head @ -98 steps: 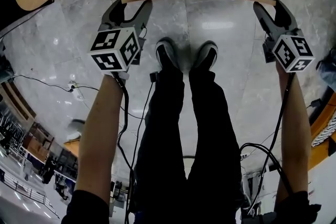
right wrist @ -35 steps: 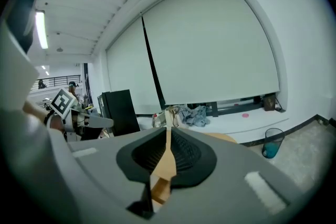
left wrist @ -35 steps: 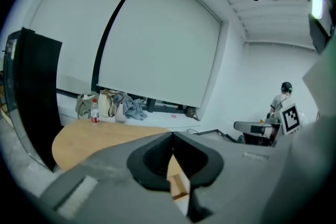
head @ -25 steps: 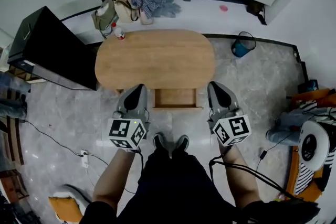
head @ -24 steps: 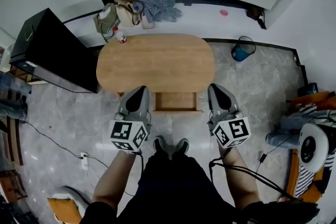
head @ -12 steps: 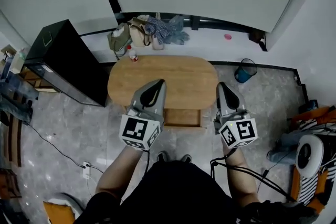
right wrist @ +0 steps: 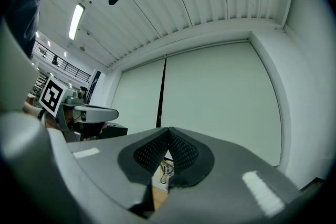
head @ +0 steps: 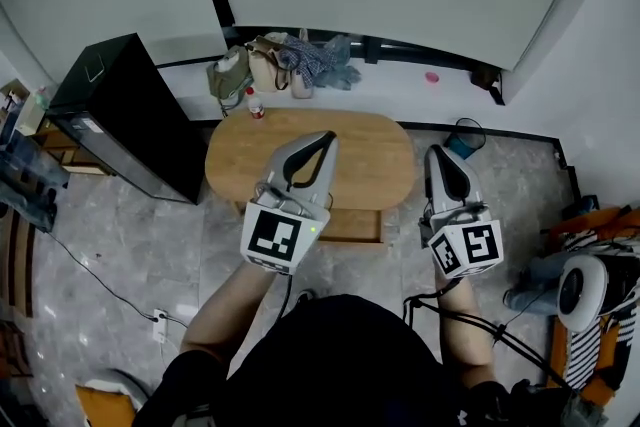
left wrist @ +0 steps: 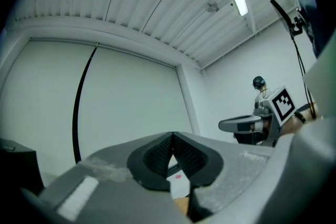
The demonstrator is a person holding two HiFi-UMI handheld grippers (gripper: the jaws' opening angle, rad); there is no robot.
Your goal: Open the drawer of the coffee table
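Far to the left of the jaws, a tall black cabinet (head: 120,115) is standing on the floor. The left gripper (head: 323,140) is hovering high in the air, its jaws pressing together on nothing. Below and between the two pairs of jaws, well apart from both, the oval light-wood coffee table (head: 370,155) is showing a bare surface. Its shallow wooden drawer (head: 350,225) is sticking out from the near edge, so the pull is looking done to me. The right gripper (head: 440,155) is hovering alongside, its jaws likewise pressing tight with nothing between them. Right of those jaws, a round blue bin (head: 463,137) is sitting by the wall. If the drawer is needing more travel, I am thinking both jaws should be dropping level with its front, spreading first, then pulling straight and evenly so it is not skewing. Counting: one table, one drawer, two grippers, one cabinet, one bin.
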